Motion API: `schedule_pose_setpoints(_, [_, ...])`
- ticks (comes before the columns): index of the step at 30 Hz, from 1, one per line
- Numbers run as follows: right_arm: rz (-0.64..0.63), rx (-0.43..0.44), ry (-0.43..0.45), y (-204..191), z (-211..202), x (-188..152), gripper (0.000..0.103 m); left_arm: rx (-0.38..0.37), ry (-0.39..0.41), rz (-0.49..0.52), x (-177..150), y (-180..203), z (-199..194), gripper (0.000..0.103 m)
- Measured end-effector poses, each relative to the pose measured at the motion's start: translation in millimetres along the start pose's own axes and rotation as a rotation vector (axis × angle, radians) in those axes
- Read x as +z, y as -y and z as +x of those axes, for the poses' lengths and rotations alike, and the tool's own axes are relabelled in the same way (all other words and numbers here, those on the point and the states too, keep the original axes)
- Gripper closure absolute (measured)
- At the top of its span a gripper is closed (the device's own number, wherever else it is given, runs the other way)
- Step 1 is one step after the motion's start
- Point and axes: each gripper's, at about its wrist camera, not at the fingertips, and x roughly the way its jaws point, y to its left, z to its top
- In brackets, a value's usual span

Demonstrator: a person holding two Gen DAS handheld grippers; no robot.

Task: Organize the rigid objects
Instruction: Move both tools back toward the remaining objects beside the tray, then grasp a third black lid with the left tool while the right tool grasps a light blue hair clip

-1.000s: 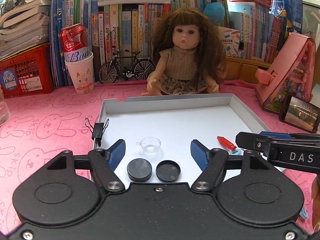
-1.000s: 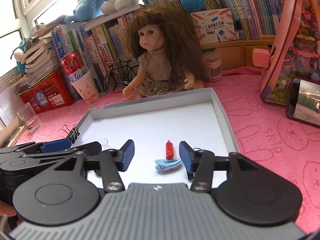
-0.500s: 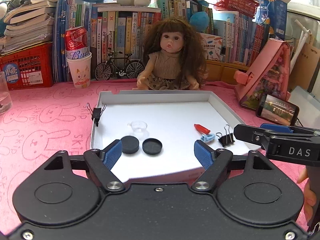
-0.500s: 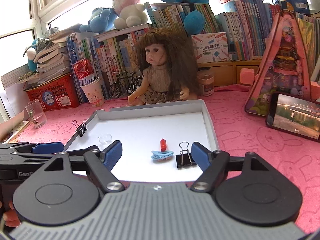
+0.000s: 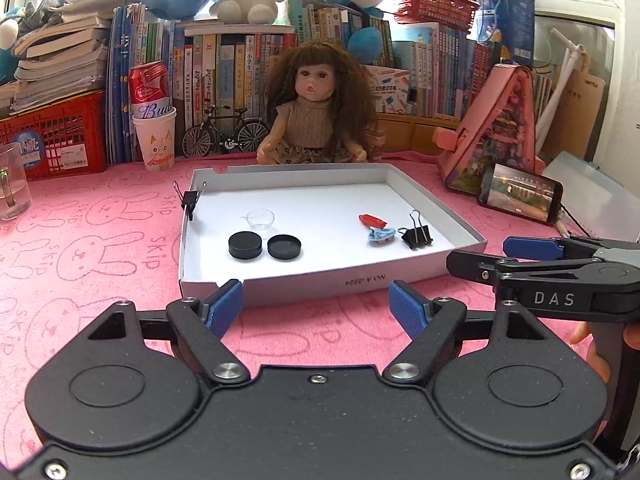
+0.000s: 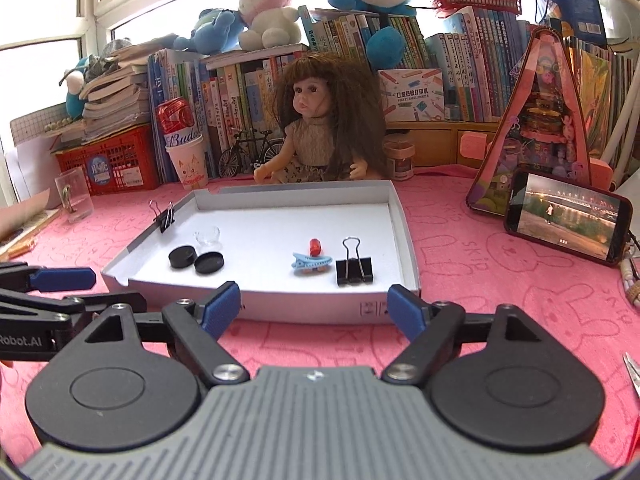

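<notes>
A white shallow tray [image 5: 332,278] [image 6: 312,312] lies on the pink cloth. In it are a black round box [image 5: 245,245] [image 6: 182,257], its black lid [image 5: 284,247] [image 6: 208,262], a clear small cup [image 5: 260,218] [image 6: 207,235], a red piece [image 5: 372,221] [image 6: 315,246], a blue hair clip [image 5: 381,236] [image 6: 312,262] and a black binder clip [image 5: 416,235] [image 6: 354,270]. Another binder clip [image 5: 190,200] [image 6: 164,220] grips the tray's left wall. My left gripper [image 5: 318,306] and right gripper [image 6: 314,306] are open and empty, just in front of the tray.
A doll [image 5: 316,112] sits behind the tray. A paper cup with a red can [image 5: 154,136], a glass [image 5: 12,184], a red crate [image 5: 52,140], books, a pink toy house [image 5: 496,128] and a phone [image 5: 520,196] ring the tray.
Both grippers have drawn back from over the tray to in front of it and stayed open. A black binder clip now lies in the tray by the blue hair clip.
</notes>
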Motion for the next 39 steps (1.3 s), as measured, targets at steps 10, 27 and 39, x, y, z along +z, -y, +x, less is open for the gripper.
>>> schedule_pose_setpoints(10, [-0.053,-0.04,-0.013,0,-22,-34,0.012,-0.043,-0.029,0.024,-34,5,-19,0.03])
schedule_pose_setpoints(27, [-0.034,-0.124,-0.029,8,-20,-54,0.012,-0.087,-0.061,0.061,-58,17,-14,0.056])
schedule_pose_setpoints(39, [0.028,-0.141,-0.073,16,-14,-54,0.013,-0.088,-0.053,0.079,-67,25,-14,0.062])
